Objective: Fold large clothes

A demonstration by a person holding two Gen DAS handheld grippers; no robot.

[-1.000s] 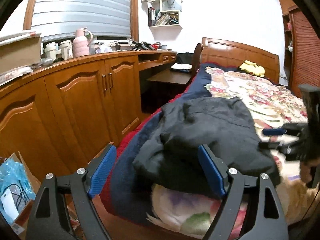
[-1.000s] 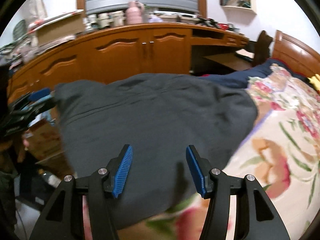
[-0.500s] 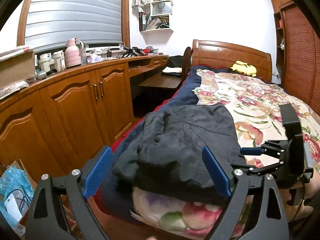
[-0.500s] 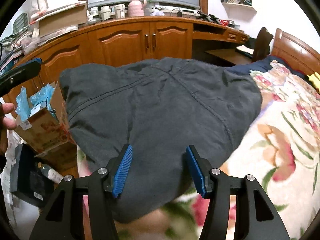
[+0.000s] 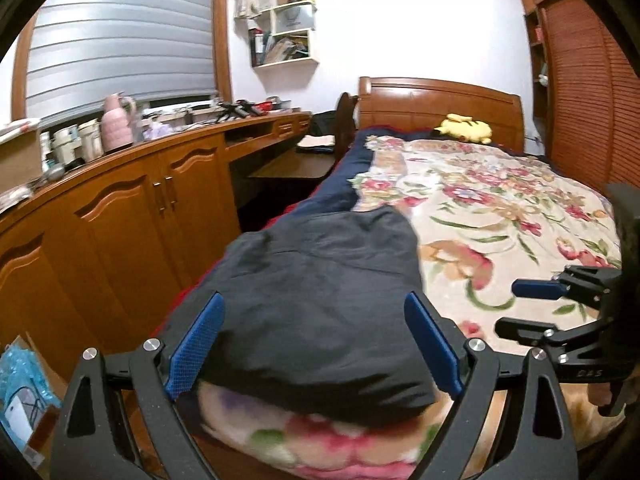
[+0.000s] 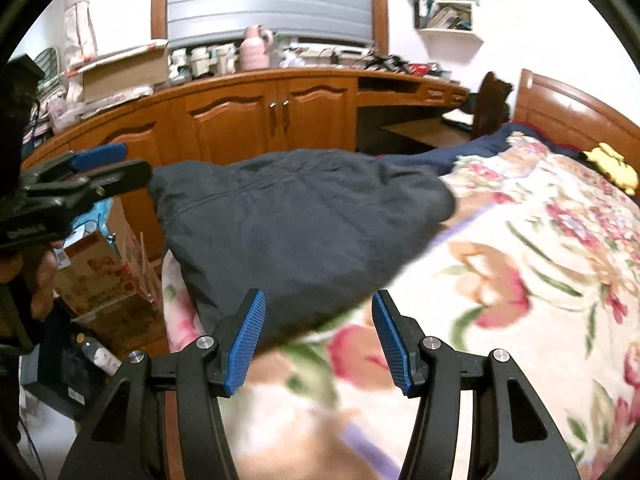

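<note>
A large dark grey garment lies folded in a compact rectangle at the near corner of the bed, on the floral blanket. It also shows in the right wrist view. My left gripper is open and empty, held just short of the garment's near edge. My right gripper is open and empty, above the garment's near corner and the blanket. The right gripper also shows at the right of the left wrist view, apart from the garment. The left gripper shows at the left of the right wrist view.
Wooden cabinets with a cluttered counter run along the left of the bed. Cardboard boxes and bags stand on the floor by the bed corner. A yellow plush toy lies by the headboard. A desk and chair stand beyond.
Both grippers have drawn back and up from the garment, so more of the room and bed shows. The garment lies flatter and neater than one second ago. Both grippers stayed open.
</note>
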